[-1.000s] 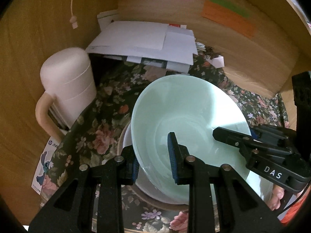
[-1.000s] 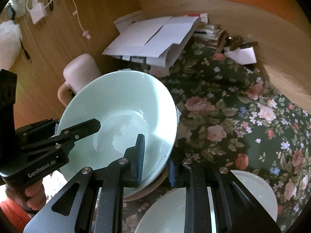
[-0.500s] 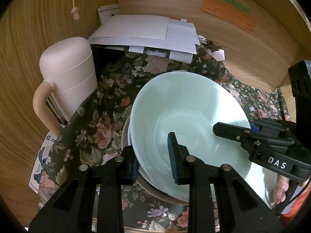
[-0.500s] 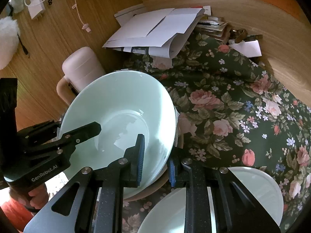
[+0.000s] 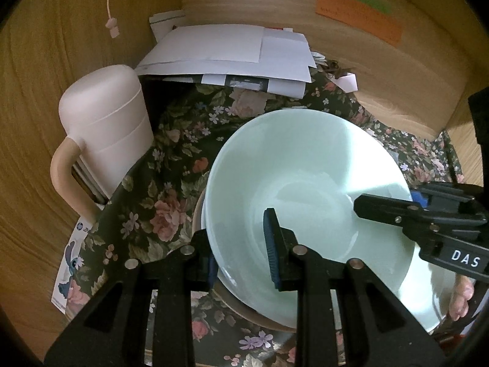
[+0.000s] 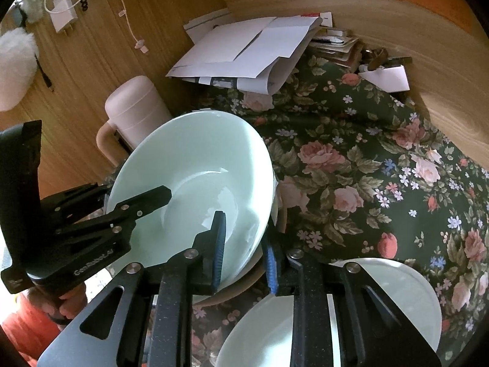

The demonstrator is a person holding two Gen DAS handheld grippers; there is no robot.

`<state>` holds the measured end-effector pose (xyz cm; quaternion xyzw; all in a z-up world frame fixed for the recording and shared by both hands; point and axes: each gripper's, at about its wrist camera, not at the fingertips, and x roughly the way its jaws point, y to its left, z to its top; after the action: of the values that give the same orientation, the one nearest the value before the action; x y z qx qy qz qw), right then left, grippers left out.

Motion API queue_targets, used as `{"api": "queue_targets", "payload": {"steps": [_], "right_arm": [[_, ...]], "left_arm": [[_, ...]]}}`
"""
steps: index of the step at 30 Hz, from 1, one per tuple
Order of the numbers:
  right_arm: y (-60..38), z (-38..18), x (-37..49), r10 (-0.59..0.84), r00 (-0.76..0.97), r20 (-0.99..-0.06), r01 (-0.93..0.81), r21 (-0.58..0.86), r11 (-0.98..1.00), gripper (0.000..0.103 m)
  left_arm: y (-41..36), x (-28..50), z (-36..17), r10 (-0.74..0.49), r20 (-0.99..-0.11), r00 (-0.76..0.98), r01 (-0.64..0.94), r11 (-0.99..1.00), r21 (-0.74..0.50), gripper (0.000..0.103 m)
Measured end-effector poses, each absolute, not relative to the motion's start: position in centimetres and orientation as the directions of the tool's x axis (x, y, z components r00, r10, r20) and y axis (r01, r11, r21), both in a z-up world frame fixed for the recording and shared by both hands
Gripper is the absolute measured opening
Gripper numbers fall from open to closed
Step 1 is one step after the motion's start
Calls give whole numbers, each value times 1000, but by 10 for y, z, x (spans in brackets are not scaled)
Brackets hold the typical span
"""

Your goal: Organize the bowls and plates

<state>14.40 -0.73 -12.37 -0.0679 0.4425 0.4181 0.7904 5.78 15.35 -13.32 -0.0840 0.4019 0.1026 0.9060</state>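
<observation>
Both hand-held grippers [image 5: 241, 253] [image 6: 244, 244] clamp the bowl's [image 5: 305, 183] rim.

A pale mint-green bowl [image 5: 305, 189], glossy and empty, sits tilted, its far rim raised and its mouth leaning toward the cameras. It rests on a stack: a white dish's edge and a tan plate [image 5: 244, 309] show beneath its near side. In the right wrist view a second white plate [image 6: 406, 293] lies flat on the floral cloth [image 6: 366, 168], near the bowl's right and apart from it.
</observation>
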Motion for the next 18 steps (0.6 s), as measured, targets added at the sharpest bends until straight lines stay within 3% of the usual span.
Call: {"api": "queue_targets", "payload": {"steps": [18], "right_arm": [[-19,-127,145,605,278,-746,-707,267,655,24]], "left_arm": [[150,68,-130,131,-760,637,-236,971,-29,28]]}}
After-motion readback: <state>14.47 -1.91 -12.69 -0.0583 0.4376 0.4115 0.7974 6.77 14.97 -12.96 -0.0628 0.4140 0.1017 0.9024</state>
